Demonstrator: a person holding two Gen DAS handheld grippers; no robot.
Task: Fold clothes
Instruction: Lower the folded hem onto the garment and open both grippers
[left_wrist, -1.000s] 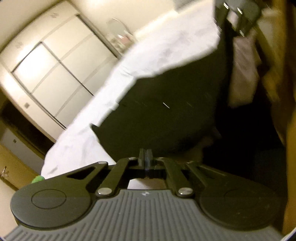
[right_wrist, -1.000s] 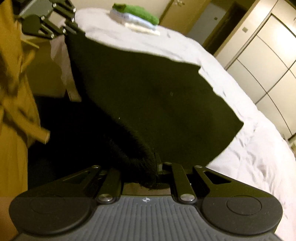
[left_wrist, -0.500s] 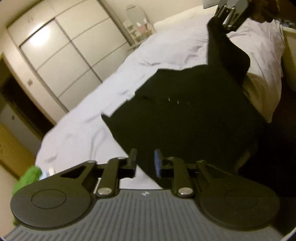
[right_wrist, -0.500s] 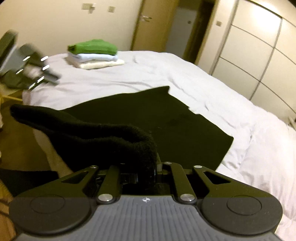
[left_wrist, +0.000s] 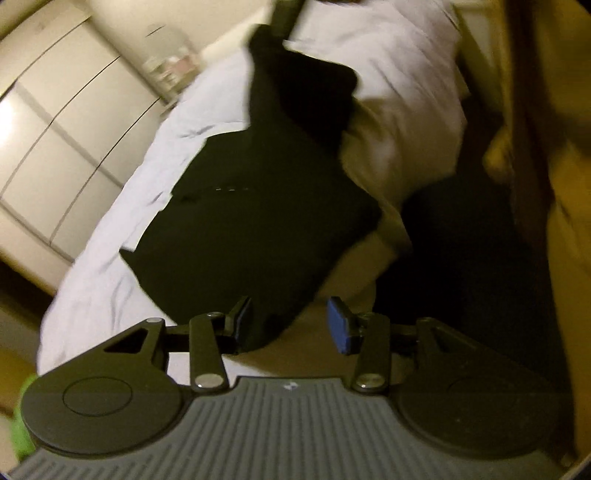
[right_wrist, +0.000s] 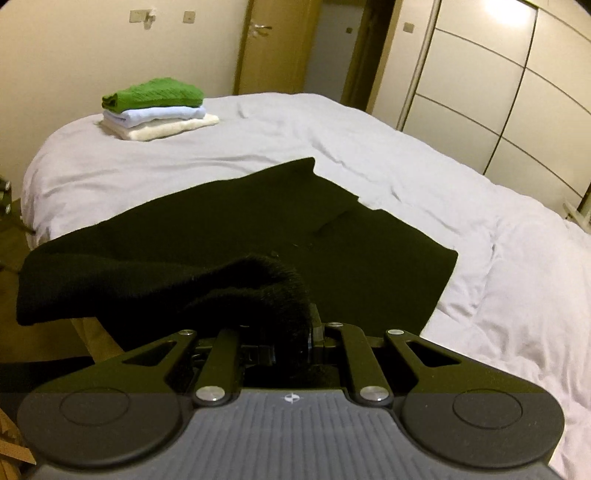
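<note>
A black garment (right_wrist: 295, 229) lies spread on the white bed (right_wrist: 406, 155), its near edge hanging over the bed's side. My right gripper (right_wrist: 291, 339) is shut on a bunched fold of the black garment and holds it just above the bed's edge. In the left wrist view the garment (left_wrist: 258, 229) lies ahead, one end lifted at the top of the view. My left gripper (left_wrist: 290, 325) is open, its blue pads (left_wrist: 338, 325) wide apart over the garment's near corner, holding nothing.
A stack of folded clothes (right_wrist: 159, 109), green on top, sits at the bed's far left corner. White wardrobe doors (right_wrist: 498, 85) line the right wall, a wooden door (right_wrist: 273, 48) is behind the bed. Dark floor (left_wrist: 461, 258) lies beside the bed.
My left gripper has let go of the garment and opened wide. The garment has dropped flat onto the bed. My right gripper has kept its hold and lowered toward the bed.
</note>
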